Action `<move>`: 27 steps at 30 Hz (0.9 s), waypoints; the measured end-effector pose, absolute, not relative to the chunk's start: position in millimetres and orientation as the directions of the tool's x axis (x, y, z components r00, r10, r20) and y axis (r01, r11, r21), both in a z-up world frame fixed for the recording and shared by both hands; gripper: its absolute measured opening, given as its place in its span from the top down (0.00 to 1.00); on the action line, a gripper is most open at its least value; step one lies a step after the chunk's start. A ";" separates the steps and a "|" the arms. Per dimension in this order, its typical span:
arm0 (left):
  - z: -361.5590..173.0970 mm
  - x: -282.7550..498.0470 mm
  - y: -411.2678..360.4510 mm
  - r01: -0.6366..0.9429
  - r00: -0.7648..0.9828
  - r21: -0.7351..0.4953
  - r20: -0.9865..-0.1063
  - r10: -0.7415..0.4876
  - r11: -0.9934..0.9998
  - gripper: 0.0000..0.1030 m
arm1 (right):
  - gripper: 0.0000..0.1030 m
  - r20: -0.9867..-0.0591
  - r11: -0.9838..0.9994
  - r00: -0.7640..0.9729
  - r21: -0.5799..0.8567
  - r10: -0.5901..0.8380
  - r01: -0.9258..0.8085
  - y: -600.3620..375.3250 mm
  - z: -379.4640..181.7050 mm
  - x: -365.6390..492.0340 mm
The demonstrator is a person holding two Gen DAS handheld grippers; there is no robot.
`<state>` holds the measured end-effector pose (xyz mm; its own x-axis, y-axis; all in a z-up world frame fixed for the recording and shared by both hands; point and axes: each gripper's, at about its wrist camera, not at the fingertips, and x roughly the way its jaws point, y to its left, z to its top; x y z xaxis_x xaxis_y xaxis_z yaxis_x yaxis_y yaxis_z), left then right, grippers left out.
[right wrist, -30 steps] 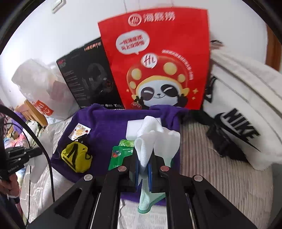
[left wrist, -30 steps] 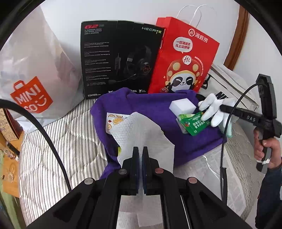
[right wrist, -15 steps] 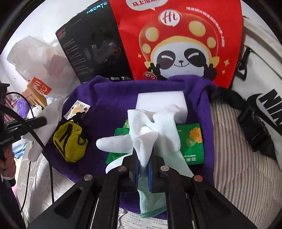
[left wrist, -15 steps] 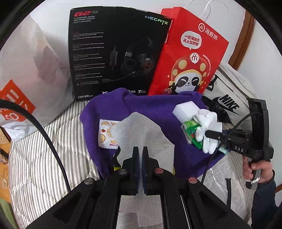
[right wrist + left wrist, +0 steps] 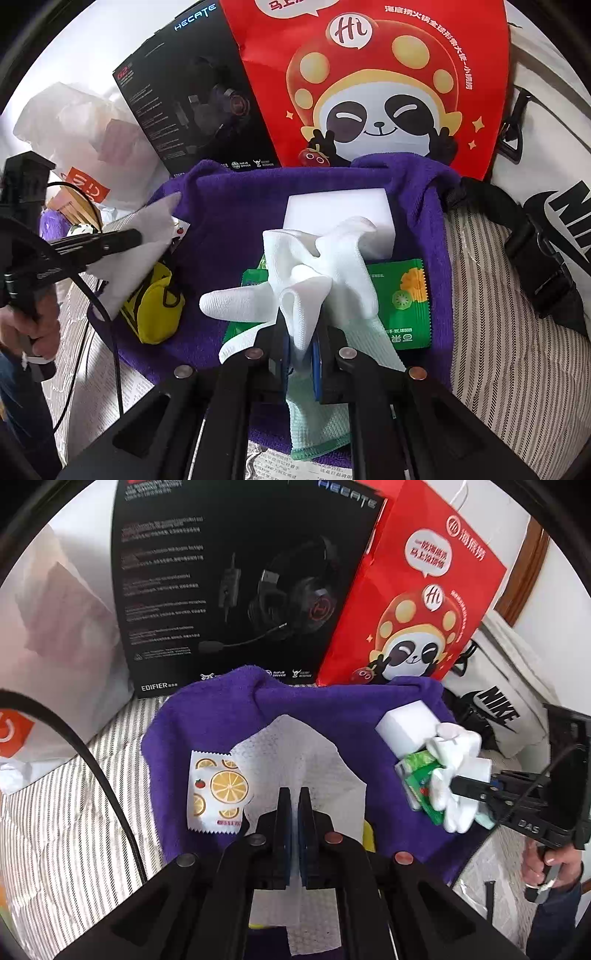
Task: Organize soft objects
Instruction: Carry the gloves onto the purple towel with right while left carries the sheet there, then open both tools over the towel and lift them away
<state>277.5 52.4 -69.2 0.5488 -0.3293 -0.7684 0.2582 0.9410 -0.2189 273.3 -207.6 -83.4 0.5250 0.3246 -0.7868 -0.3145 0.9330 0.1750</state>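
A purple towel (image 5: 221, 716) lies spread on striped bedding. My left gripper (image 5: 294, 794) is shut on a white embossed sheet (image 5: 295, 753) that hangs over the towel's near side, beside a citrus-print sachet (image 5: 218, 794). In the right wrist view my right gripper (image 5: 301, 332) is shut on a white glove (image 5: 325, 273) with a mint cuff. The glove rests over a green packet (image 5: 402, 306) and against a white sponge block (image 5: 340, 214). A yellow pouch (image 5: 155, 314) sits on the towel's left part, under the sheet held by the left gripper (image 5: 136, 234).
A black headset box (image 5: 236, 590), a red panda paper bag (image 5: 417, 602) and a white Nike bag (image 5: 498, 701) stand behind the towel. A white plastic shopping bag (image 5: 55, 646) is at the left. Newspaper (image 5: 280, 465) lies under the towel's near edge.
Both grippers moved closer to the towel and lower. The left carried the white sheet over the towel's near side; the right brought the glove down onto the green packet by the sponge.
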 end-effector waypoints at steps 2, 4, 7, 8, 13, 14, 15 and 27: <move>-75.3 283.5 48.7 0.258 0.544 -0.208 -0.776 -0.319 0.944 0.96 | 0.90 -0.786 0.933 0.526 0.174 0.323 -0.314 -207.3 -83.5 273.1; -80.3 288.8 46.1 0.250 0.543 -0.186 -0.786 -0.296 0.950 0.96 | 0.90 -0.786 0.934 0.528 0.169 0.320 -0.314 -206.8 -83.4 272.3; -89.5 298.3 44.0 0.237 0.537 -0.168 -0.798 -0.273 0.957 0.96 | 0.90 -0.786 0.935 0.530 0.167 0.319 -0.314 -206.9 -83.8 271.9; -93.2 302.0 43.3 0.232 0.532 -0.163 -0.804 -0.265 0.959 0.96 | 0.90 -0.787 0.935 0.529 0.166 0.318 -0.314 -206.7 -83.9 271.7; -102.5 307.7 39.7 0.238 0.524 -0.162 -0.809 -0.267 0.958 0.96 | 0.90 -0.787 0.935 0.529 0.166 0.318 -0.314 -206.4 -84.5 271.5; -102.9 307.9 39.3 0.238 0.525 -0.162 -0.808 -0.268 0.958 0.96 | 0.90 -0.788 0.935 0.528 0.165 0.317 -0.315 -205.8 -84.3 271.4; -103.3 308.1 38.9 0.240 0.524 -0.162 -0.809 -0.268 0.957 0.96 | 0.87 -0.788 0.933 0.527 0.165 0.319 -0.319 -205.3 -84.1 271.6; -101.0 295.6 32.3 0.262 0.519 -0.117 -0.820 -0.242 0.958 0.59 | 0.35 -0.766 0.921 0.568 0.080 0.302 -0.381 -186.8 -67.7 251.1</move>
<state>295.6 32.3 -101.0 0.5185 -0.2421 -0.8201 0.2620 0.9579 -0.1171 251.1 -186.8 -67.7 0.5680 0.3016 -0.7658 -0.3811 0.9211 0.0800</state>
